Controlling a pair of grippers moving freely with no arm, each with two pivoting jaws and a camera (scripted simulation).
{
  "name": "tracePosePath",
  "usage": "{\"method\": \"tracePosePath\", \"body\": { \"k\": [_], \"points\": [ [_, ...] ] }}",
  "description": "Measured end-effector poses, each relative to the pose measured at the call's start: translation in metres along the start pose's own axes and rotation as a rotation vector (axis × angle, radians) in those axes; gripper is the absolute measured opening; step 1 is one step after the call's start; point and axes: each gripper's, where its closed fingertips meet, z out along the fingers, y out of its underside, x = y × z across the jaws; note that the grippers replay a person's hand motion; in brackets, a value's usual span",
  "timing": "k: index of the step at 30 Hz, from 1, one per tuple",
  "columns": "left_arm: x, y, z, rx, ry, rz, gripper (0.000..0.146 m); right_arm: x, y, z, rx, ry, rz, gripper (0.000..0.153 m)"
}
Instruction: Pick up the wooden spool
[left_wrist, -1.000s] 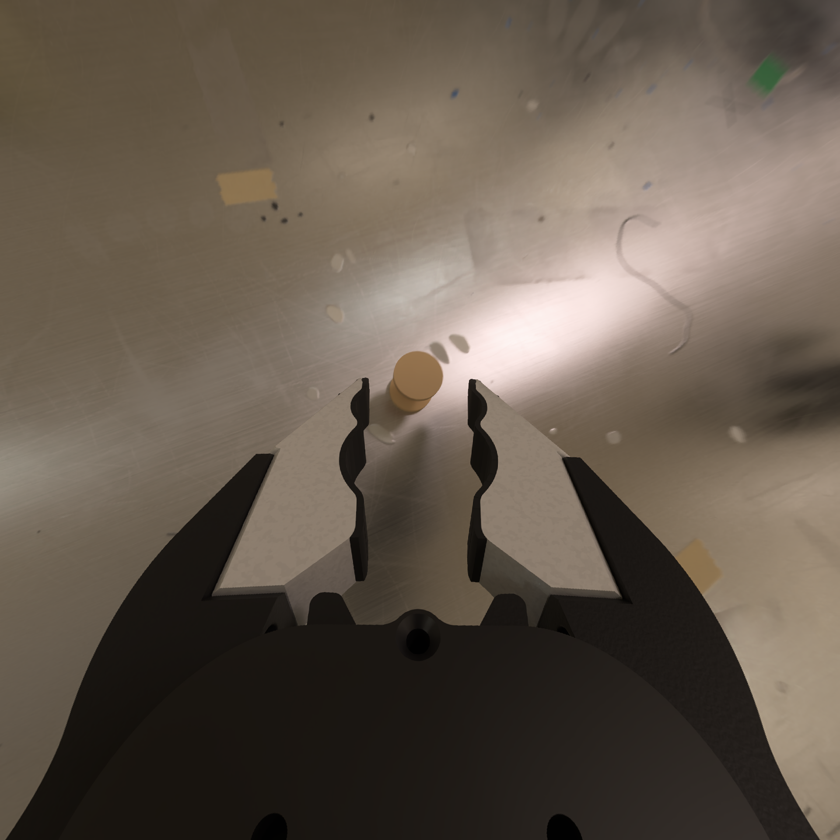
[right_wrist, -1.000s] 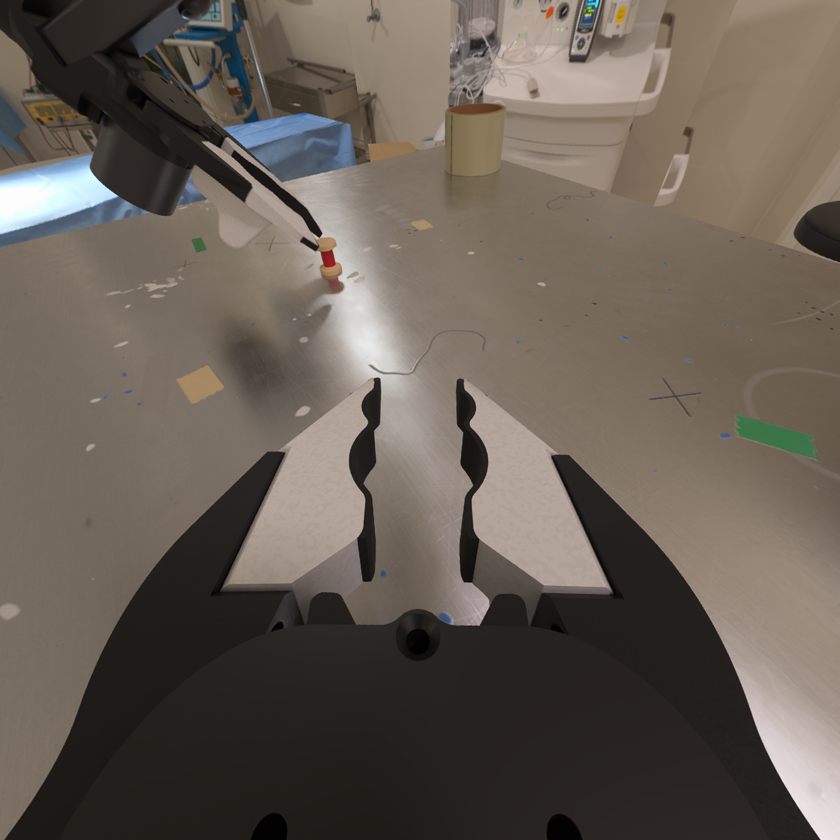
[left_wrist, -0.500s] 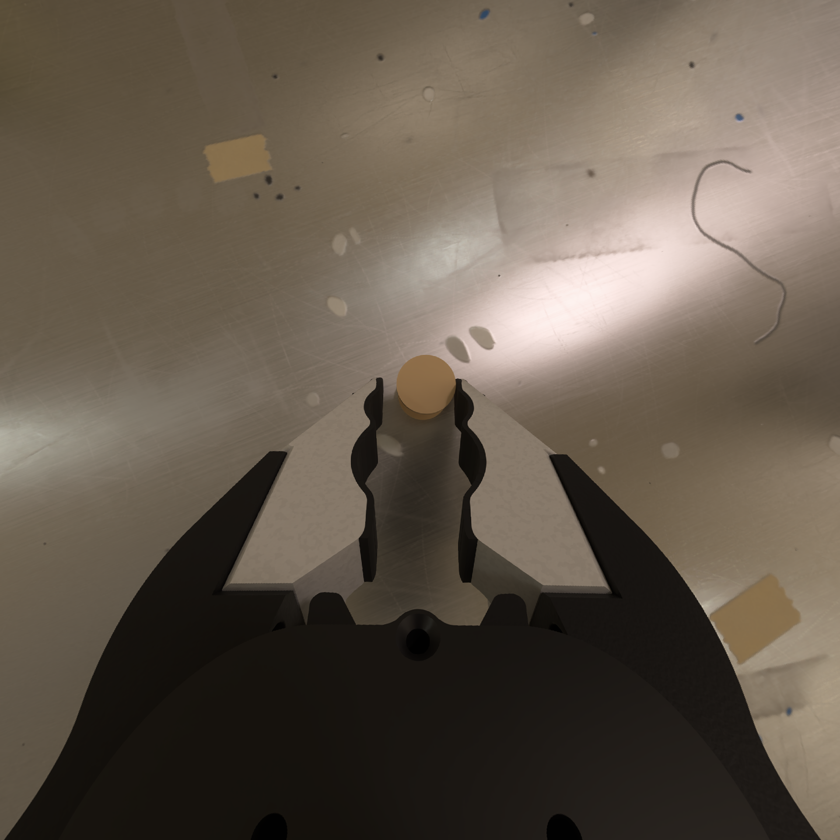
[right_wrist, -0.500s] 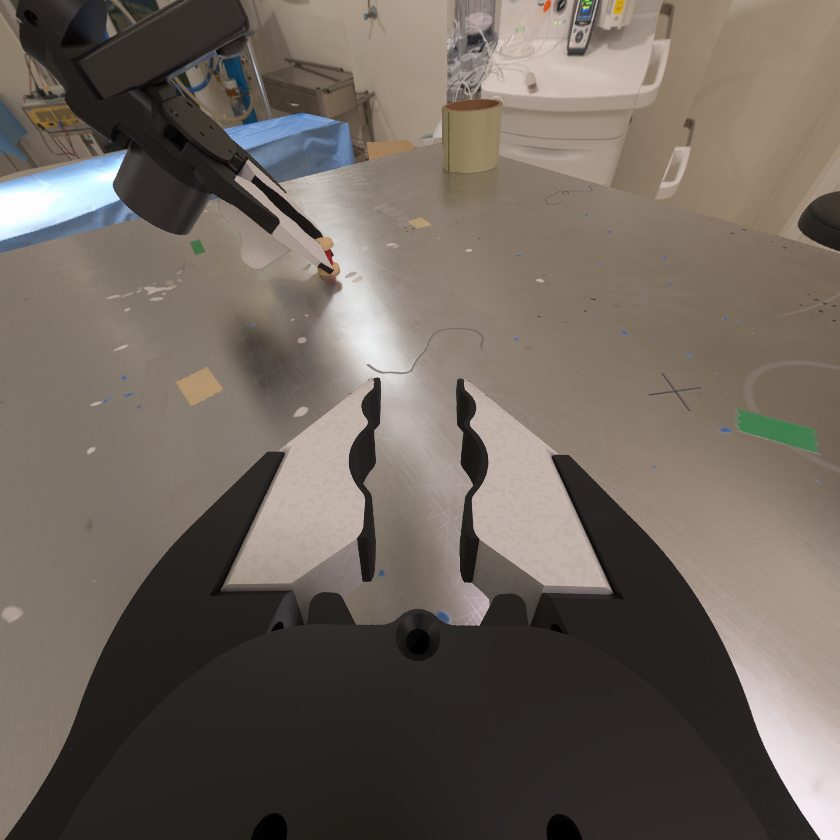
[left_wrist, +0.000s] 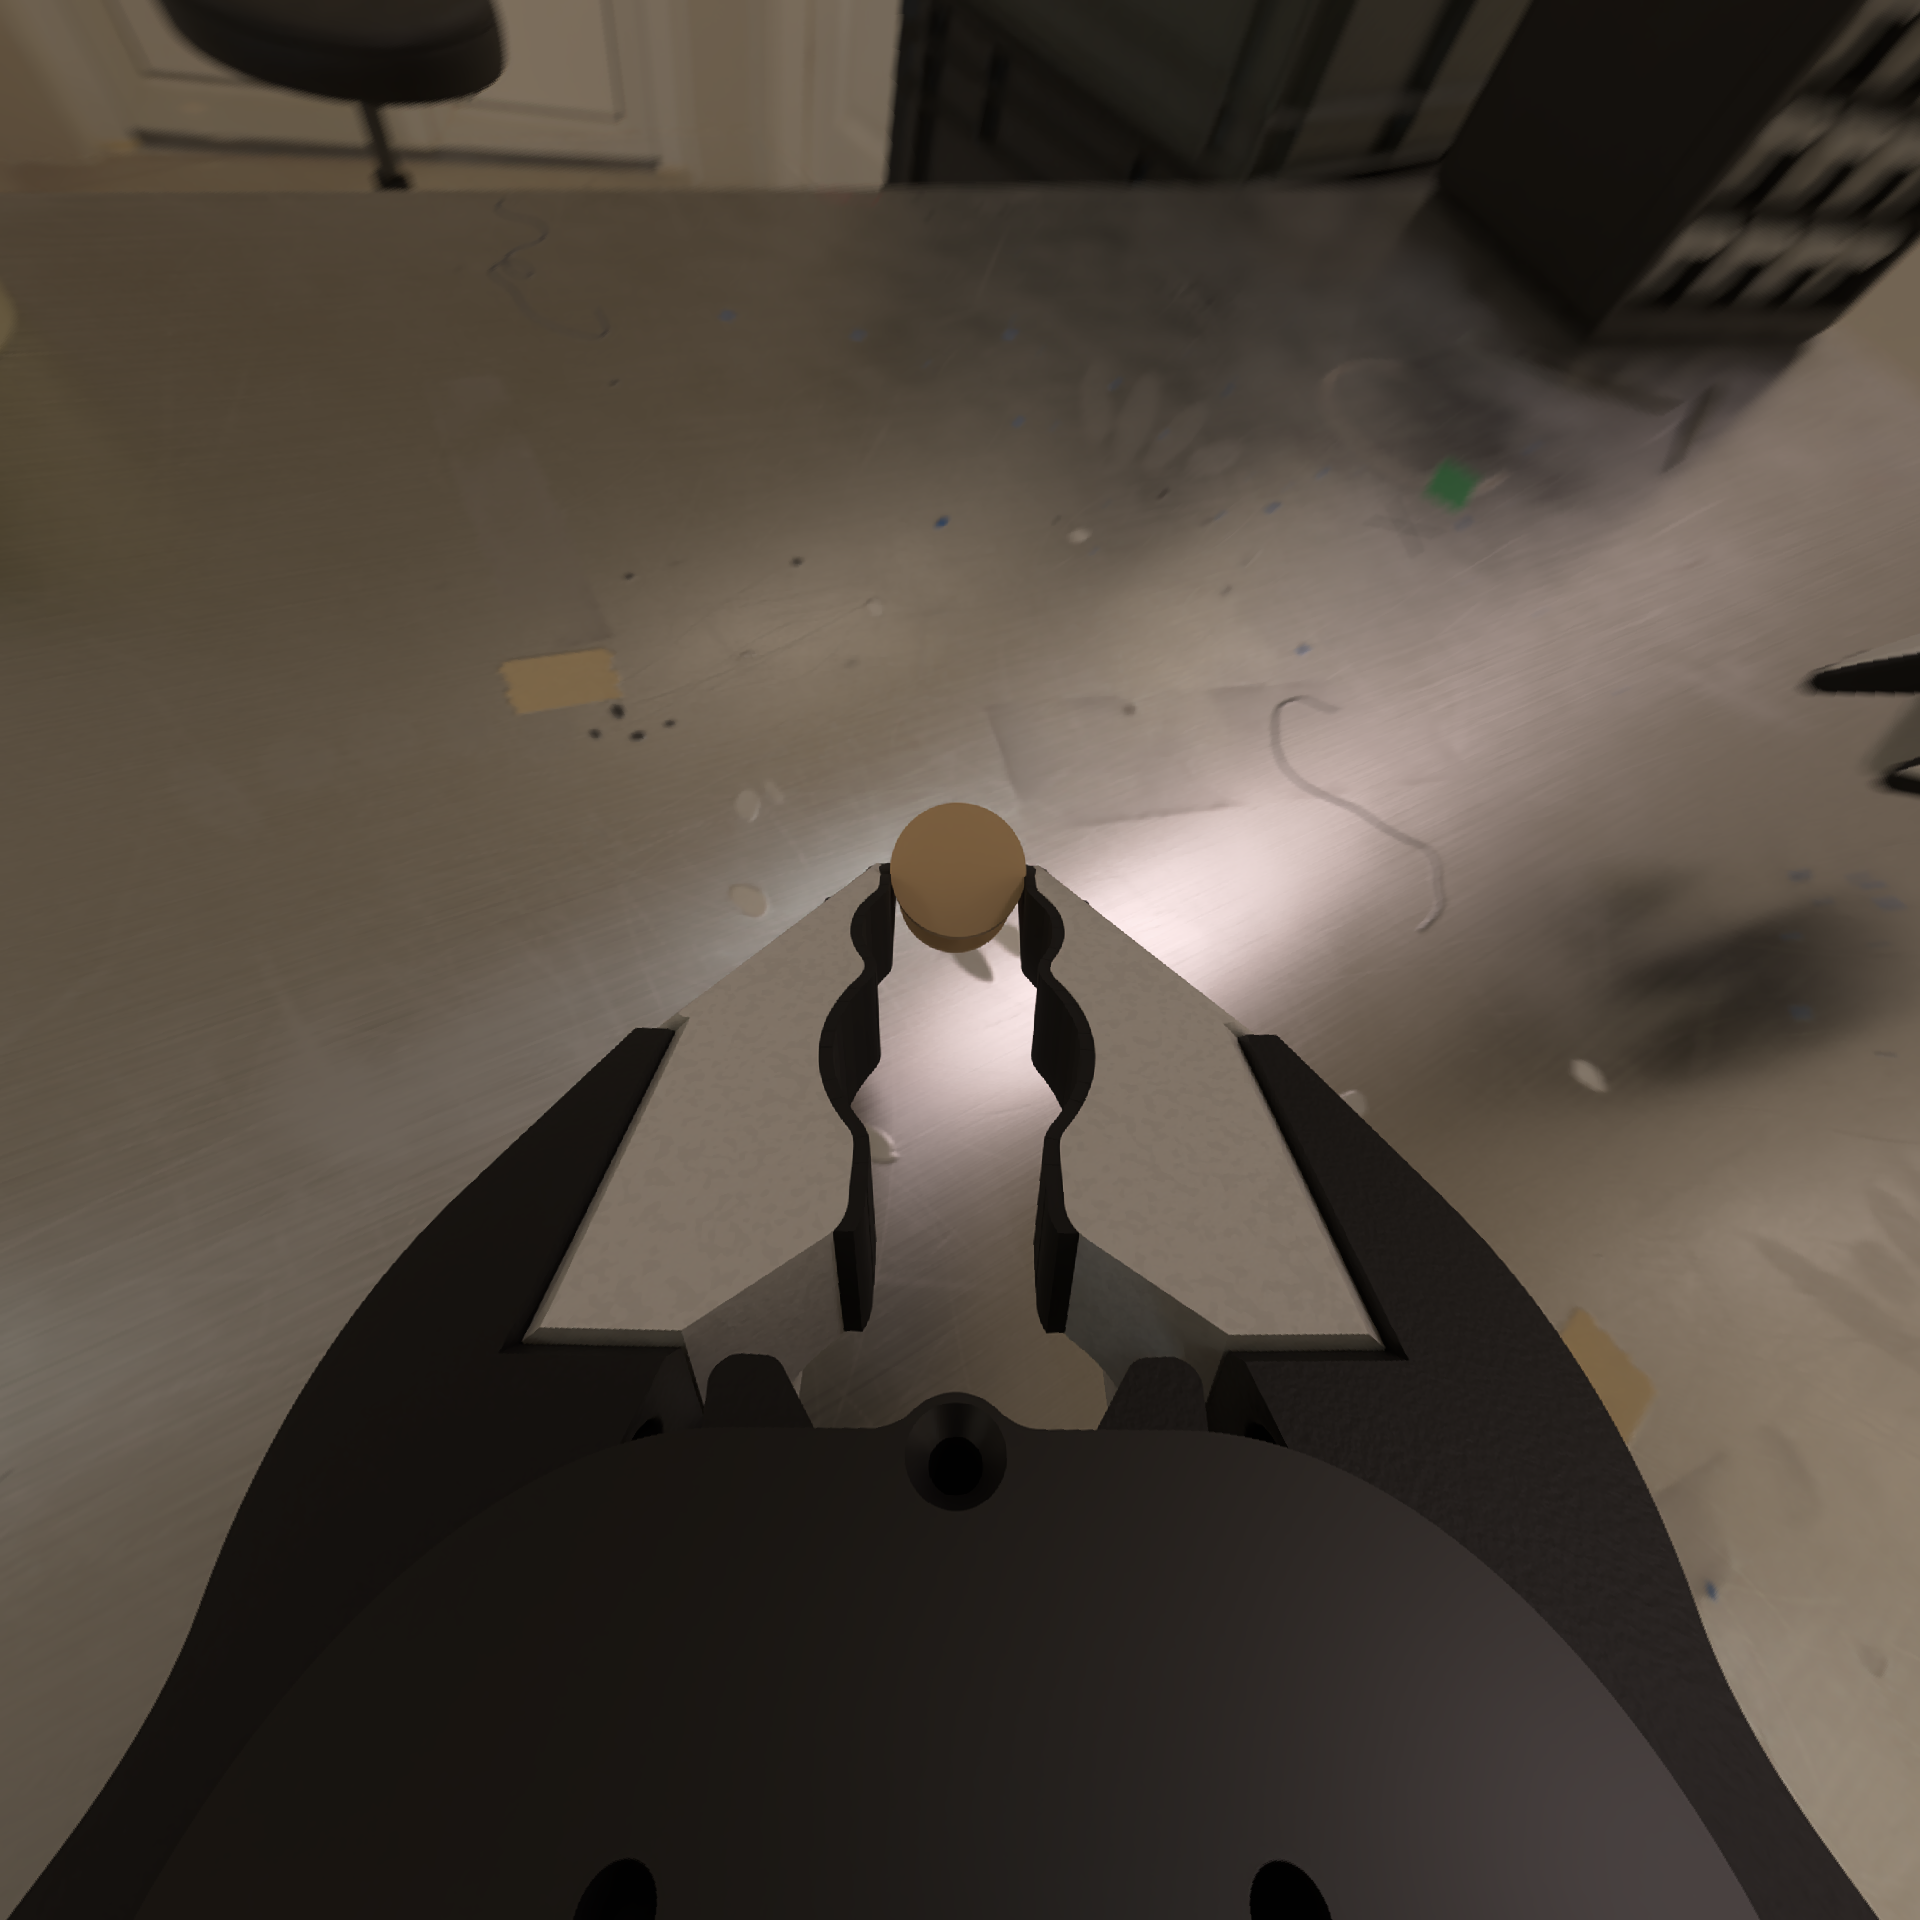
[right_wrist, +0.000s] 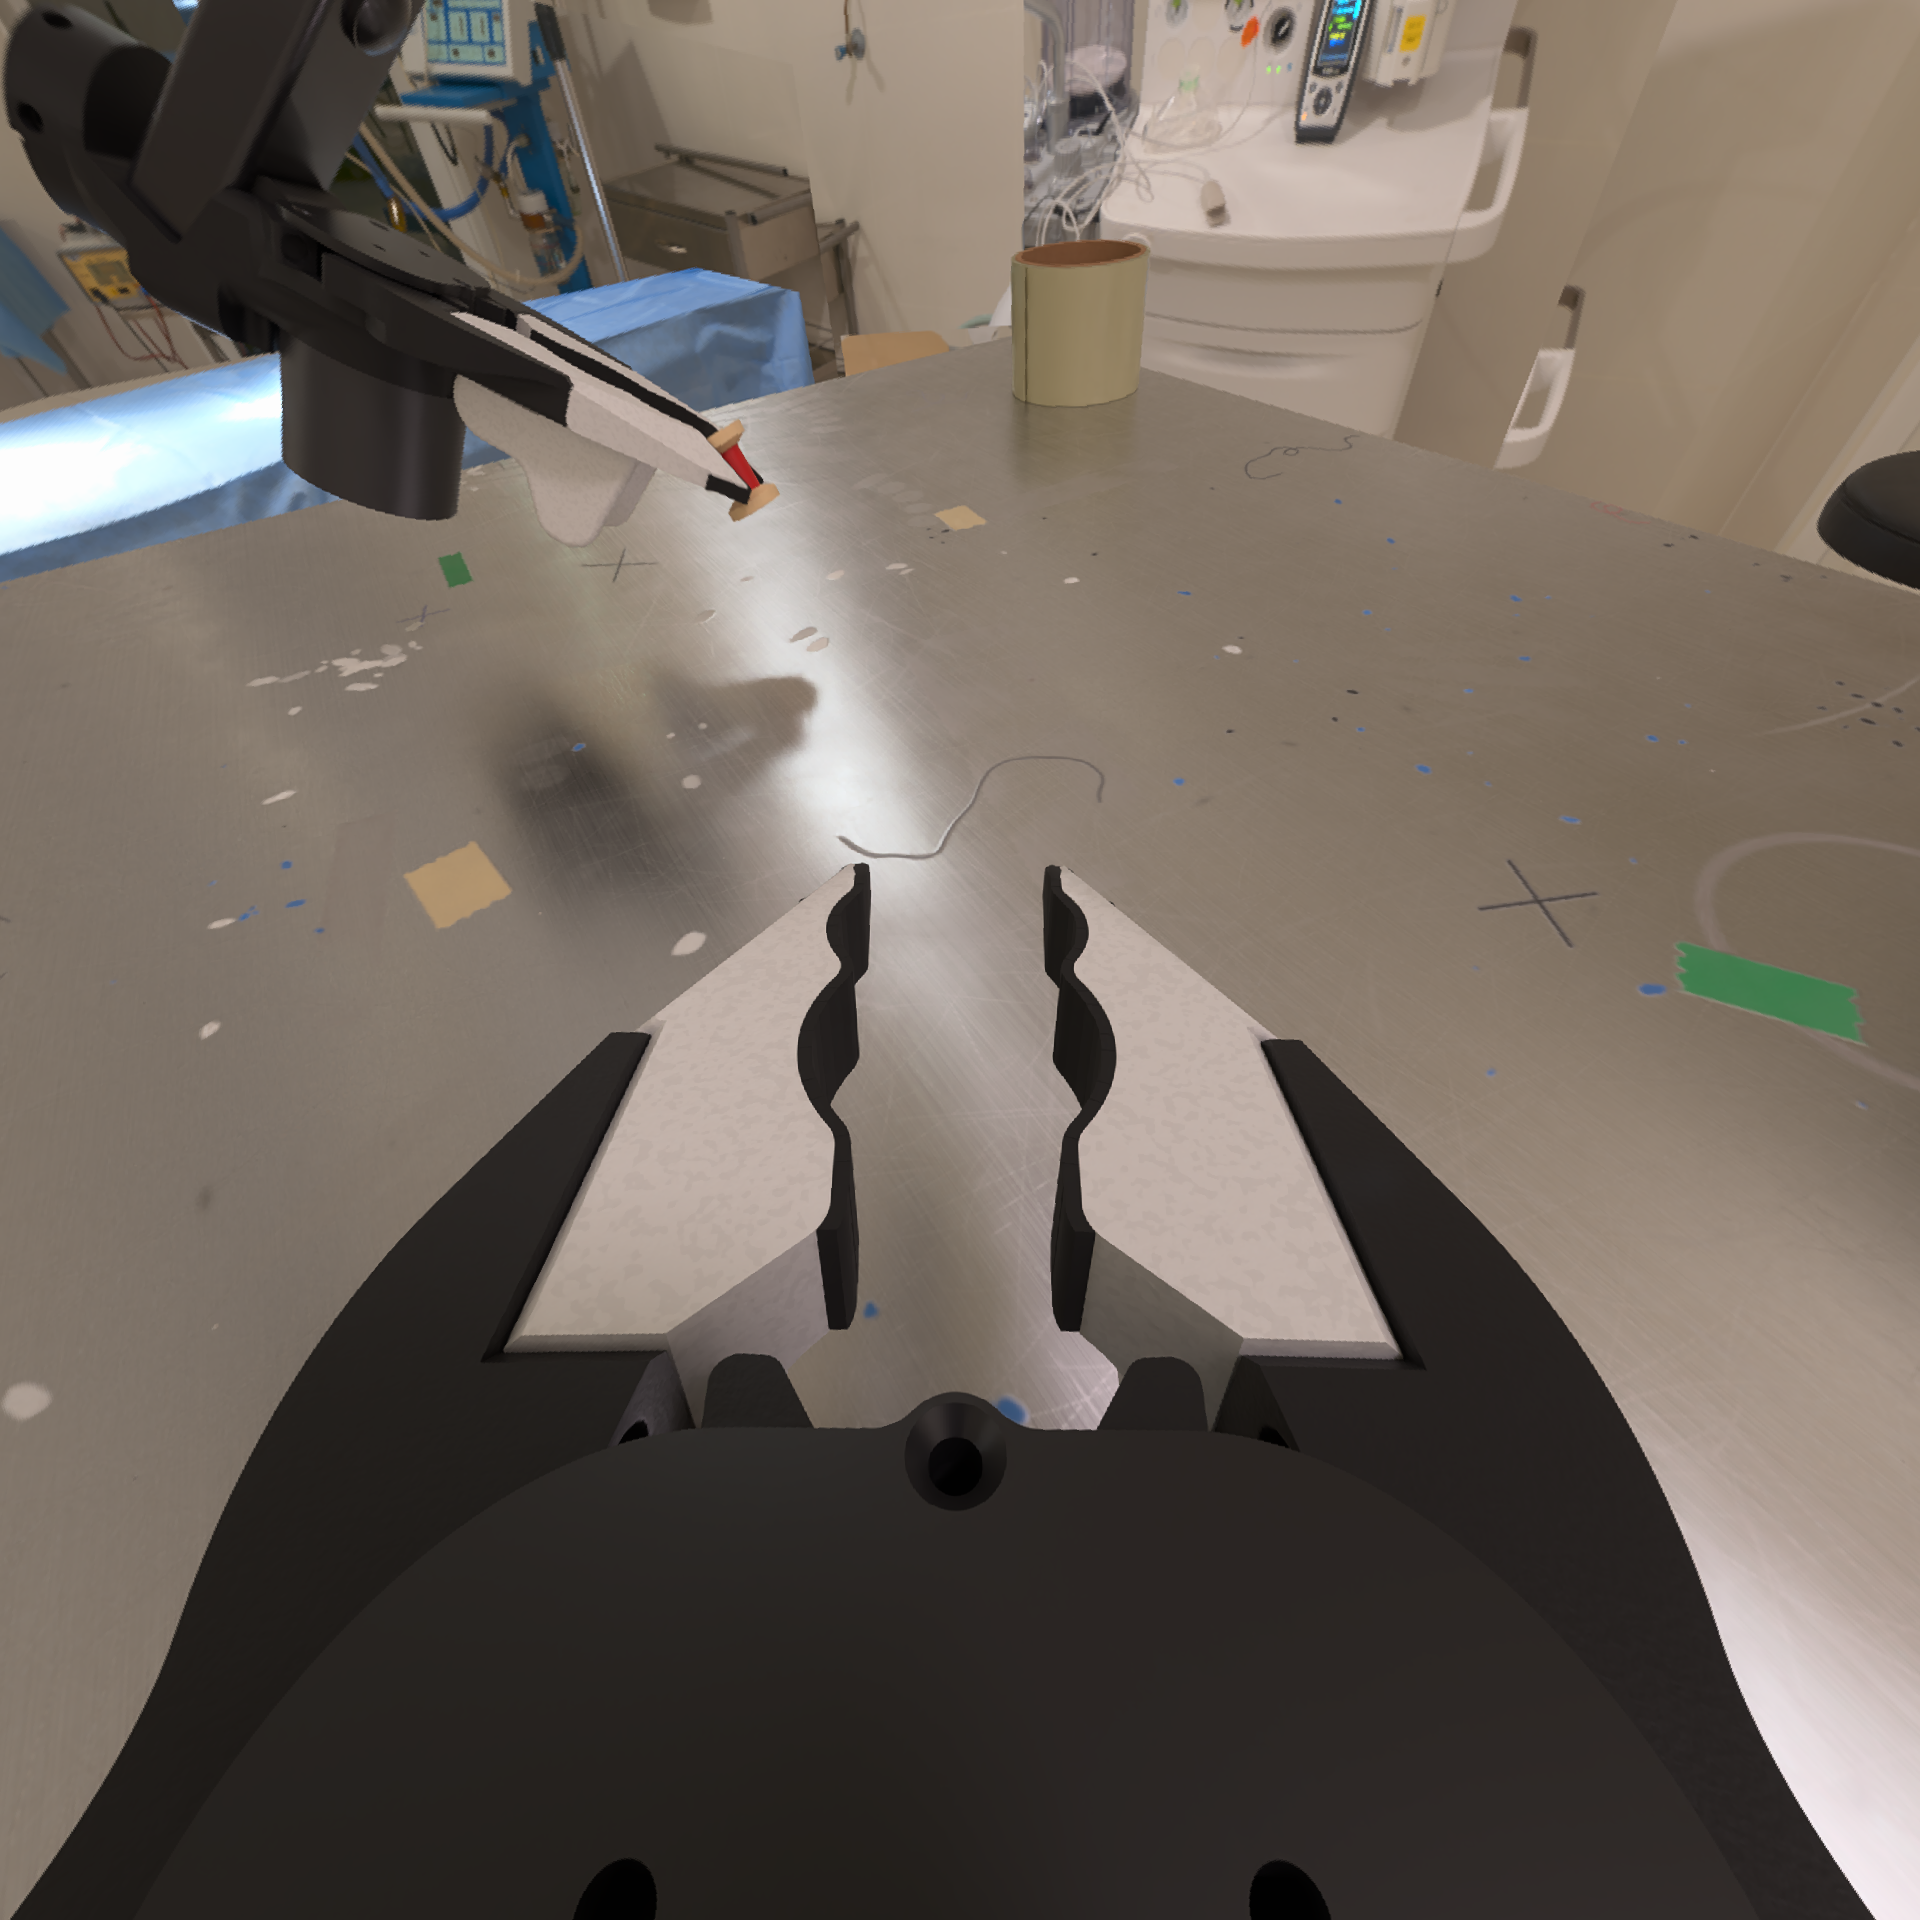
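**Spool clamped and clear of the table**

In the left wrist view the left gripper (left_wrist: 957, 894) has its two fingertips pressed against the sides of the wooden spool (left_wrist: 957, 878), which sits right at the tips with its round tan end facing the camera. The jaws behind the tips stand a narrow gap apart, held so by the spool. Below it lies the metal table (left_wrist: 312, 935), with a tan tape patch (left_wrist: 561, 683) off to the left, a curl of grey thread (left_wrist: 1351, 810) to the right and a small green square (left_wrist: 1449, 484) farther out. A black stool (left_wrist: 343, 52) stands beyond the far edge

From the right wrist view, the right gripper (right_wrist: 956, 883) hangs low over the table (right_wrist: 1351, 675) with its fingers apart and nothing between them. Just past its tips lies the thread (right_wrist: 977, 810); a tan patch (right_wrist: 457, 883) lies to the left and a green tape strip (right_wrist: 1766, 992) to the right. Farther off, up and left, the left gripper (right_wrist: 740, 465) holds the spool (right_wrist: 740, 468) in the air, tilted, its red middle showing between two pale flanges; its shadow falls on the table well below. At the far edge stands a roll of beige tape (right_wrist: 1078, 324) upright, well apart from the spool
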Motion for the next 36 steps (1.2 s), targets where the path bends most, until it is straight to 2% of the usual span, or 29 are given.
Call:
{"method": "tracePosePath", "body": {
  "k": [6,11,16,19,26,30,36],
  "points": [
    [0.002,-0.019,-0.014,0.173,0.218,-0.207,0.023,-0.001,-0.001,-0.001,0.009,0.001,-0.012,0.033],
    [0.038,-0.050,-0.037,0.328,0.559,-0.397,0.023,-0.001,-0.001,-0.001,0.009,0.002,-0.014,0.033],
    [0.081,-0.065,-0.047,0.355,0.893,-0.560,0.023,-0.002,-0.001,-0.002,0.014,0.003,-0.024,0.033],
    [0.100,-0.066,-0.043,0.324,0.938,-0.558,0.023,-0.002,-0.001,-0.004,0.012,0.009,-0.033,0.032],
    [0.118,-0.060,-0.033,0.288,0.949,-0.554,0.023,-0.003,0.000,-0.008,0.020,0.014,-0.050,0.032],
    [0.140,-0.051,-0.023,0.218,0.962,-0.514,0.023,-0.004,0.001,-0.008,0.015,0.015,-0.060,0.031],
    [0.186,-0.030,-0.001,0.096,1.052,-0.520,0.023,-0.005,0.002,-0.008,0.012,0.021,-0.077,0.031]
  ]
}}
